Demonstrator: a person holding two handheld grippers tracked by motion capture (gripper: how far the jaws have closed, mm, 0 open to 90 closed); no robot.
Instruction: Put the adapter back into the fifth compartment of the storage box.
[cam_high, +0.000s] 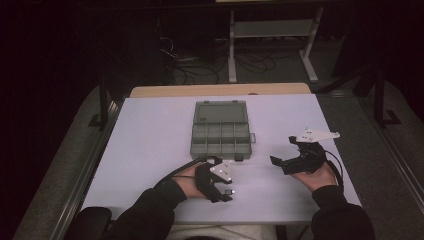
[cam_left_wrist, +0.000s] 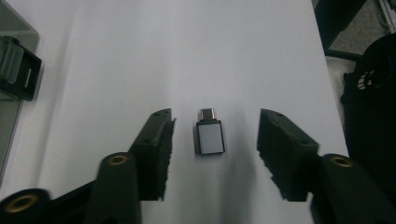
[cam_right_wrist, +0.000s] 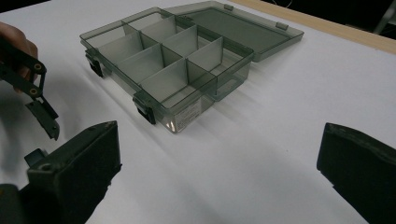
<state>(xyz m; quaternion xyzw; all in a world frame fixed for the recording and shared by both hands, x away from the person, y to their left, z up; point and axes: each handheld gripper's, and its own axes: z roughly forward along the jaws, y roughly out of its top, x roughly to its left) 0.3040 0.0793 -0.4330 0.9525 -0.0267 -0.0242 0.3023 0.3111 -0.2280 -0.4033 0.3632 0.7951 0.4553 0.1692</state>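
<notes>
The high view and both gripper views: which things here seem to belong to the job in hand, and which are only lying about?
Likely in the job:
- small USB adapter, lying between the open jaws of the left gripper
- open compartment box, its compartments empty
- right gripper, open, held beside the box

Only background:
- cables on the floor
- white table frame behind the table
</notes>
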